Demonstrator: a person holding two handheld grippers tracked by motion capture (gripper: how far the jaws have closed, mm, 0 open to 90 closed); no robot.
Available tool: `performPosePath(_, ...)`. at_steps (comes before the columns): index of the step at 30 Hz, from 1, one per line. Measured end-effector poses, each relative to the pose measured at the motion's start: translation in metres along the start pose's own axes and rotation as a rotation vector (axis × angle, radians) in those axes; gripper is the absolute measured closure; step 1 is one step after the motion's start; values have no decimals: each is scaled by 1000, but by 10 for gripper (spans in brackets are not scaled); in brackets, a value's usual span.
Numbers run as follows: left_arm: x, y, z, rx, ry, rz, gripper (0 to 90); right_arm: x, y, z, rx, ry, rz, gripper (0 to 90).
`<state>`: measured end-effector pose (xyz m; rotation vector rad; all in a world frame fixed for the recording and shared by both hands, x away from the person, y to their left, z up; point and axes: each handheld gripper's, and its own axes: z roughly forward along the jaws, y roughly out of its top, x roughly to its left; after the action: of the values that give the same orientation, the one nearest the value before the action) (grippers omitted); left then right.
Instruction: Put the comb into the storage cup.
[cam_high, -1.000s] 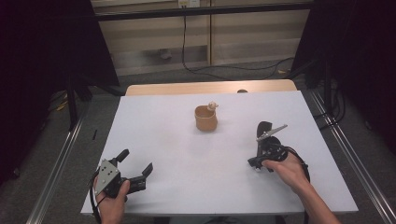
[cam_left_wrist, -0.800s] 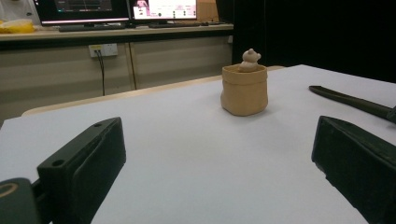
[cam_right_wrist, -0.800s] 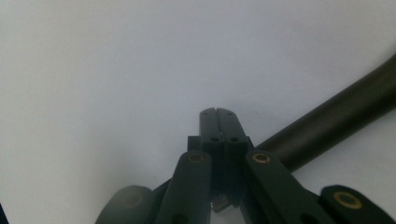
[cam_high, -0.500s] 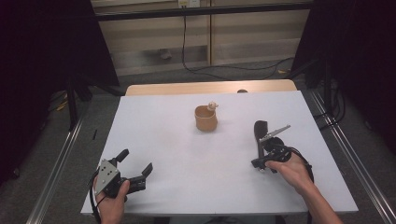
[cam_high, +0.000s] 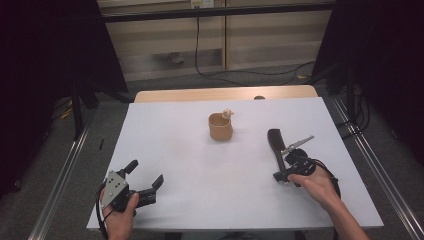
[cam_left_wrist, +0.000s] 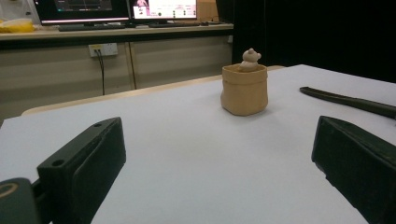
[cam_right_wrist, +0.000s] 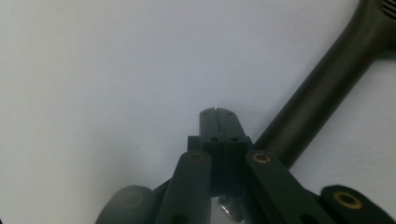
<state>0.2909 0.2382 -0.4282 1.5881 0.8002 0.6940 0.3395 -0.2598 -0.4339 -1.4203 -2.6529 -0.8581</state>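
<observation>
Compared with a second ago, the right gripper (cam_high: 281, 159) is seen drawn slightly nearer the table's (cam_high: 175, 125) near edge, its wrist turned a little; the dark handled tool (cam_high: 276, 142) is seen extending from it toward the far side. The left gripper (cam_high: 145, 179) and the tan pot (cam_high: 220, 127) are unchanged in place.

In the right gripper view, the jaws are seen pressed flat together with nothing between them, and the tool's dark handle (cam_right_wrist: 327, 88) is seen passing just beside their tips, lying on the white surface. Whether it is touched cannot be told.

In the left gripper view, the jaws are held wide apart and empty. A small bear figure (cam_left_wrist: 250, 59) sitting in the pot (cam_left_wrist: 244, 89) is made out clearly there; from above it is a pale blob at the rim.
</observation>
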Motion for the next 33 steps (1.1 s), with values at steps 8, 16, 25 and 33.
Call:
performPosePath(8,0,0,0,0,-1,0,31,-1,-1,-1,3,-11,-1,900)
performPosePath(16,0,0,0,0,1,-3,31,-1,-1,-2,12,-17,-1,900)
performPosePath(25,0,0,0,0,-1,-3,31,-5,-3,-5,18,-29,17,900)
performPosePath(33,0,0,0,-1,1,-5,31,-9,-5,-8,17,-39,21,900)
